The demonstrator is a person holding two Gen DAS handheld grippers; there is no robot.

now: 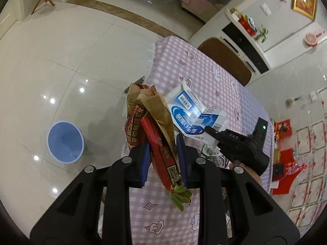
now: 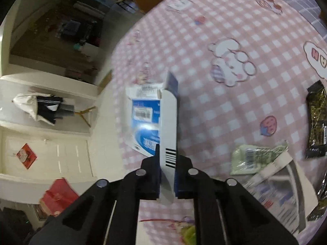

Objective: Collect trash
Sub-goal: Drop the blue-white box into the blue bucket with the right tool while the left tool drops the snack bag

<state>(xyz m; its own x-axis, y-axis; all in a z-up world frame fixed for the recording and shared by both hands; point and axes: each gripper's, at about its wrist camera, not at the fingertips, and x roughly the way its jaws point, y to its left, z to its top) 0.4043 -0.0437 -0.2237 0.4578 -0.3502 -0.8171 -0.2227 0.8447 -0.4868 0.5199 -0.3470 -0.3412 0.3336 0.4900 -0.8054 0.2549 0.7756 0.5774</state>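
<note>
the left gripper (image 1: 163, 155) has its fingers clamped on a brown snack wrapper (image 1: 155, 126) above the desk (image 1: 163, 214). the right gripper (image 2: 166, 175) pinches a blue-white carton (image 2: 161, 126) by one thin edge, so it may twist loose before reaching the blue bin (image 1: 65, 142) on the floor.

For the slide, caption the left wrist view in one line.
Left gripper clamps a brown-and-red snack wrapper while right gripper grips a blue-and-white carton; blue bin on floor.
</note>
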